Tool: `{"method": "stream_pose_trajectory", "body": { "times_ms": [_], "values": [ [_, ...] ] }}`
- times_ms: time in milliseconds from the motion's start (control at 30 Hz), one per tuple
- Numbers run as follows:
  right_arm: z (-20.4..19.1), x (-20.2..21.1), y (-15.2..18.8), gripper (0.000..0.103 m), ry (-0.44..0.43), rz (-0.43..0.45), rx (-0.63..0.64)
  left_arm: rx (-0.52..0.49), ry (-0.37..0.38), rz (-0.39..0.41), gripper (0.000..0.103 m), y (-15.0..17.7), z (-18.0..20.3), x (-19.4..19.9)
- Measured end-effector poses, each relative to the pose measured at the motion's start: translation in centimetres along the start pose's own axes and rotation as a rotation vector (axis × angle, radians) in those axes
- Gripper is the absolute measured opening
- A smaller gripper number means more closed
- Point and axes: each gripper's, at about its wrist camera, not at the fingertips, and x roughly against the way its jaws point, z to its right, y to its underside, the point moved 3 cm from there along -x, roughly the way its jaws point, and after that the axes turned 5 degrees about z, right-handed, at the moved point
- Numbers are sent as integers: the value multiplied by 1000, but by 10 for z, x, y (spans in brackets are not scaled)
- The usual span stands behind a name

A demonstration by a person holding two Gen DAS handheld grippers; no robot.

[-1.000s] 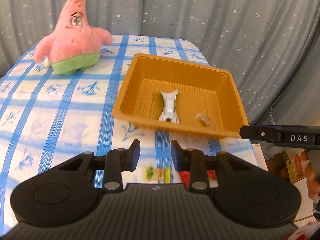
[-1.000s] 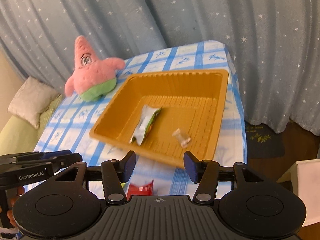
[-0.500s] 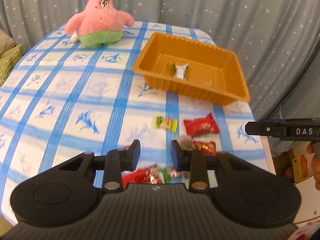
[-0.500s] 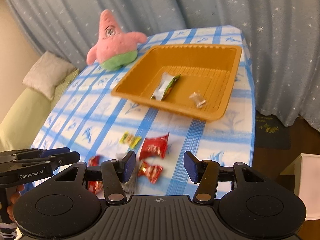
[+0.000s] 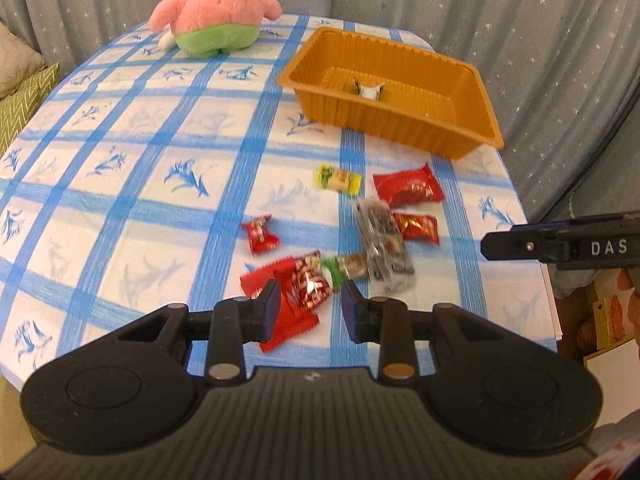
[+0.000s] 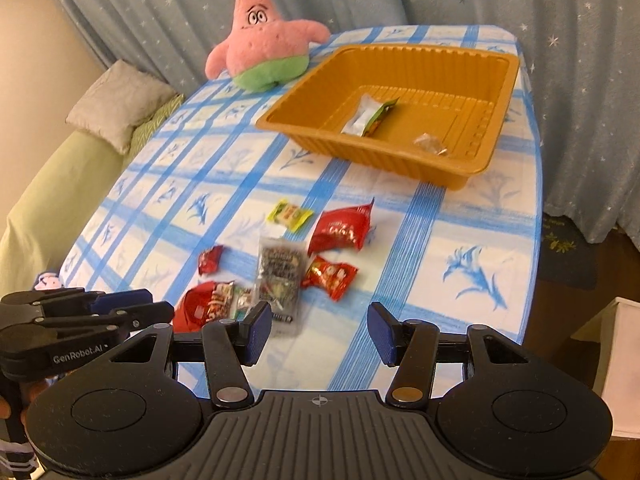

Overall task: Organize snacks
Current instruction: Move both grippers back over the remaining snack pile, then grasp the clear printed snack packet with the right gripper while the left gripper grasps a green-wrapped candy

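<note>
Two snacks lay in the orange tray (image 6: pixel 496 80); you had drawn both hand-held grippers, left (image 5: pixel 308 304) and right (image 6: pixel 318 330), back, open and empty, over the loose snack pile (image 5: pixel 352 248) on the bench (image 5: pixel 140 160).

The left gripper (image 5: pixel 307 304), a black two-finger tool with ribbed housing and blue pads, tilts downward with its jaws parted by a narrow gap and nothing between them. The right gripper (image 6: pixel 319 332), of the same black build with blue pads, also tilts downward, its jaws parted wider and empty. Each shows at the edge of the other's view, side by side and apart. A fingertip (image 6: pixel 36 390) grips the left tool's handle.
</note>
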Motion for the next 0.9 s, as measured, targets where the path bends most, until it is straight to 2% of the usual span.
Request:
{"method": "stream_pose_trajectory", "body": {
  "times_ms": [400,900],
  "values": [
    [-17,-20,13,53,-34,-49,26,35,-15,-26,29,19,-7,2],
    [-29,-59,8,53,-40,-57,-8,40,-19,-2,29,3,-23,-13]
  ]
}}
